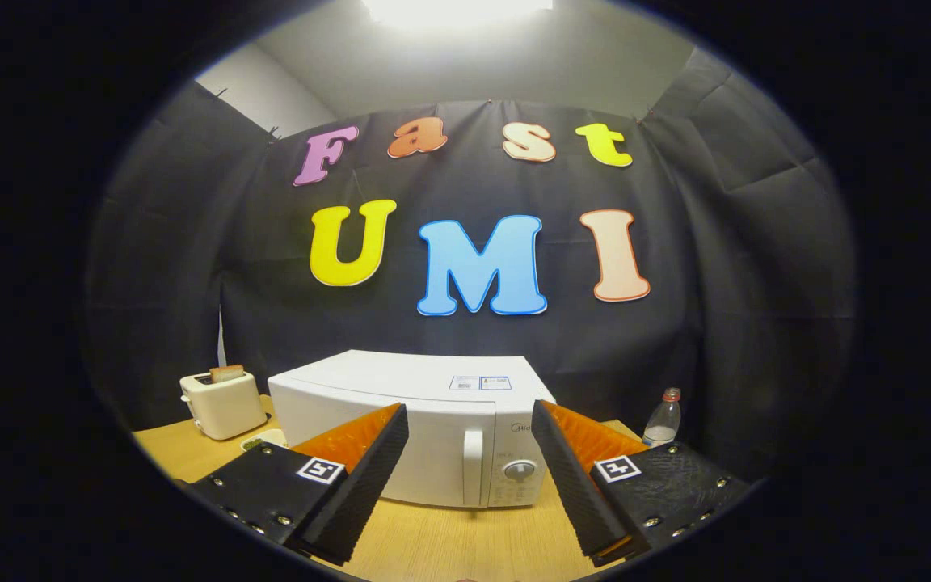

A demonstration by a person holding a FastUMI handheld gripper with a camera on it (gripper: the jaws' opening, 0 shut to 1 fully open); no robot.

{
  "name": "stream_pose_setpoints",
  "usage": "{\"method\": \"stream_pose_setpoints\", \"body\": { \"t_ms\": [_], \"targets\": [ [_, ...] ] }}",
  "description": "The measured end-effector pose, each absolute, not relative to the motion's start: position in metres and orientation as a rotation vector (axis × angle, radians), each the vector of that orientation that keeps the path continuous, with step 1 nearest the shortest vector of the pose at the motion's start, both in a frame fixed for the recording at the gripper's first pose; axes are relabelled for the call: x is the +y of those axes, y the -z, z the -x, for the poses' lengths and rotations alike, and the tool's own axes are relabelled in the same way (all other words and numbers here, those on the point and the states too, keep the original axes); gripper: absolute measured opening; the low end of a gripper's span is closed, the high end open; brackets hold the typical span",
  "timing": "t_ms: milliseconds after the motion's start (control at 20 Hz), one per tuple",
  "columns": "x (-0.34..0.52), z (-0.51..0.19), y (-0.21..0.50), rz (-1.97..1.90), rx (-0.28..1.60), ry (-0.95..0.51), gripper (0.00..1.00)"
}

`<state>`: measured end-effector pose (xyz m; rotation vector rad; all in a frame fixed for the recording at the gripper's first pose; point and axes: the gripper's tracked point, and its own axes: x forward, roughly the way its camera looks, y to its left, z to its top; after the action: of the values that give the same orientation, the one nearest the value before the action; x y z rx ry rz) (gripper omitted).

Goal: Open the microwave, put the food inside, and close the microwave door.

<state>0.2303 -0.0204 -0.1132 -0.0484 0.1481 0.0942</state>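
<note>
Gripper view, your stock:
- One microwave (425, 428): white, boxy, door shut, vertical handle (473, 457), round dial (520, 470); mid-tabletop, just beyond your fingers.
- One gripper (469, 477): jaws spread, holding nothing.
- One toaster (223, 402), cream, bread in slot, left edge.
- One clear bottle (663, 420), right edge.
- Table (449, 541): pale wood grain.

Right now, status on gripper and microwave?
Hand-held gripper open, empty. Microwave just ahead, door shut, handle between fingers. Nothing in the way.

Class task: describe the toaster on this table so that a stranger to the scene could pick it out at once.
Start at the white microwave on the wooden table, beyond the open gripper. Beside it, on the door's side, stands the small cream toaster. A slice of bread sticks up from its top.
</note>
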Motion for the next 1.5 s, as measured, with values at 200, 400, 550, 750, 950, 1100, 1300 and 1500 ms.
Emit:
{"method": "stream_pose_setpoints", "body": {
  "t_ms": [200,400,550,750,950,1100,1300,1500],
  "targets": [
    [-0.024,-0.265,0.153,0.072,0.212,-0.097,0.97],
    [-0.027,-0.287,0.187,0.079,0.265,-0.098,0.97],
    [-0.021,-0.299,0.211,0.073,0.309,-0.109,0.96],
    [-0.014,-0.312,0.235,0.060,0.352,-0.114,0.82],
    [-0.015,-0.320,0.249,0.036,0.381,-0.074,0.54],
    [-0.018,-0.321,0.251,0.023,0.390,-0.049,0.44],
    [-0.014,-0.317,0.252,0.019,0.405,-0.040,0.27],
    [-0.013,-0.318,0.252,-0.001,0.430,-0.065,0.11]
  ]
}}
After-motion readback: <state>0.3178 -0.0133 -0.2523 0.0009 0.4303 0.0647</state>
